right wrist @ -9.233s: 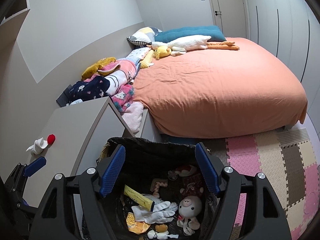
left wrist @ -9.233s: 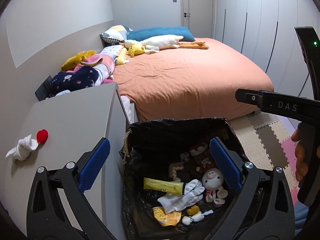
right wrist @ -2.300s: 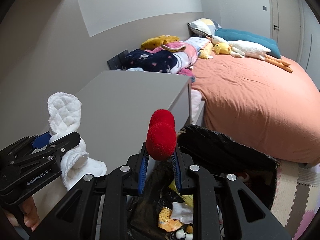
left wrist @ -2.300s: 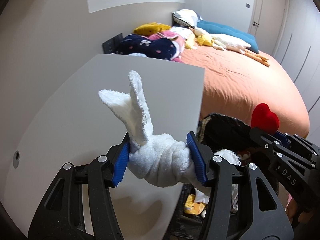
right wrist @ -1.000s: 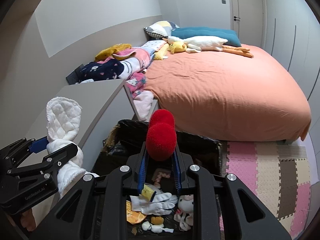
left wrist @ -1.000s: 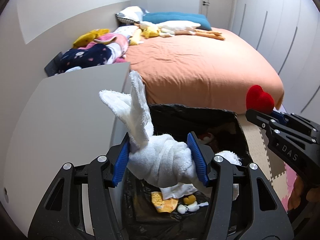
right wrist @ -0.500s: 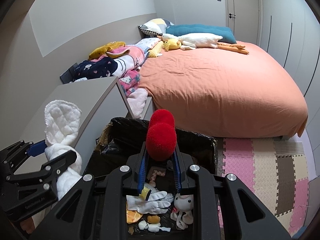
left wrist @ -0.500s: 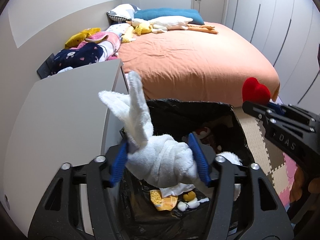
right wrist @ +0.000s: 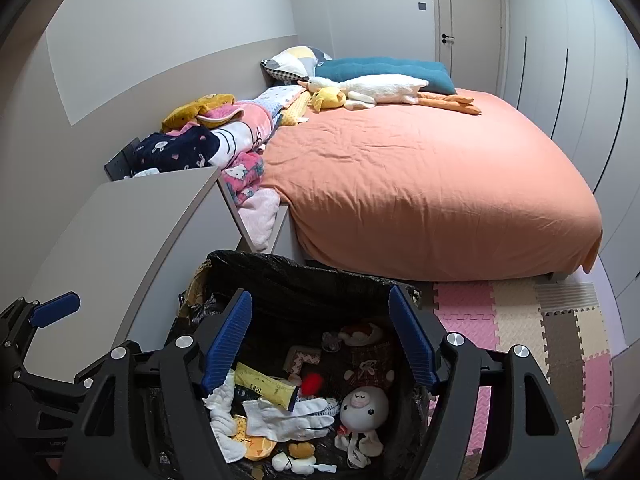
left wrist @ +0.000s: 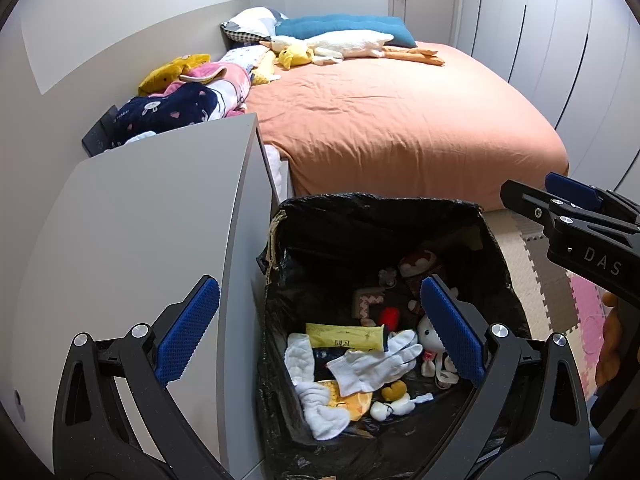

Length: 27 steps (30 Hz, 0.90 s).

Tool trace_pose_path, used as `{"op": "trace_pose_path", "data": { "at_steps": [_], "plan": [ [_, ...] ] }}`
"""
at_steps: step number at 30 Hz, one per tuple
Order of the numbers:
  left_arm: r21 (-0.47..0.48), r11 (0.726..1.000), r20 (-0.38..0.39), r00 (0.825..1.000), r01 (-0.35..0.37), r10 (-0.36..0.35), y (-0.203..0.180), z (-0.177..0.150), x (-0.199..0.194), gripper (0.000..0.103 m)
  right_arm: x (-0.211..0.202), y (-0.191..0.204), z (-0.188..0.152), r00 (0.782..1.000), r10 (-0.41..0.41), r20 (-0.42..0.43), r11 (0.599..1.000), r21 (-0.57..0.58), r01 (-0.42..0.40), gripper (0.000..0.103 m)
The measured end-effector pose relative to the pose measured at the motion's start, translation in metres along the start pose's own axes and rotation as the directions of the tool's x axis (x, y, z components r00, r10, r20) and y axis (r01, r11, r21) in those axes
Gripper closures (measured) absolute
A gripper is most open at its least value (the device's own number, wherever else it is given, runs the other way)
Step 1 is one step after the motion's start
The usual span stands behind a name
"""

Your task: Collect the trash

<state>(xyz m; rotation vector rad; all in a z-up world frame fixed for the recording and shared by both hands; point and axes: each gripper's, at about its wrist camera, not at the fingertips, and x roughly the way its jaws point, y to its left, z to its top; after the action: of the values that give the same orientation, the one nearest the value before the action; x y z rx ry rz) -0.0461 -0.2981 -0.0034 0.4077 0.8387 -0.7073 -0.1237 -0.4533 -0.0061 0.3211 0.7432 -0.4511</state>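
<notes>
Both grippers hang over a trash bin lined with a black bag, which stands on the floor between a grey cabinet and a bed with an orange cover. The left gripper has its blue-padded jaws spreading wide apart, with nothing between them; one finger shows over the cabinet's edge and the other over the bin's right side. The right gripper also has its jaws opening, parted over the bin's mouth and pinching nothing. The knotted white cloth lies inside the bin along its left side, on top of a yellow-orange wrapper, and the small red plush heart rests deeper in, near the middle, just beyond a yellow tube. A white glove sprawls across the heap, touching the tube, and a white plush doll with a round face sits to its right. Other small scraps lie among them, too small to name. The cabinet top appears bare in both views. Past the bin, pink and beige foam floor mats cover the floor, and on the bed's far end lie a teal pillow, a long white plush goose and a pile of patterned blankets.
</notes>
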Motion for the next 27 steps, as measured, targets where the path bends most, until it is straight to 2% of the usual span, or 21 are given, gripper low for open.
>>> {"op": "trace_pose_path", "data": {
  "at_steps": [27],
  "plan": [
    [0.010,1.000,0.011,1.000,0.008,-0.008,-0.0030,0.0001,-0.0036,0.006,-0.0018,-0.0047,-0.0033,1.000,0.003,-0.007,1.000,-0.001,-0.003,0.031]
  ]
}}
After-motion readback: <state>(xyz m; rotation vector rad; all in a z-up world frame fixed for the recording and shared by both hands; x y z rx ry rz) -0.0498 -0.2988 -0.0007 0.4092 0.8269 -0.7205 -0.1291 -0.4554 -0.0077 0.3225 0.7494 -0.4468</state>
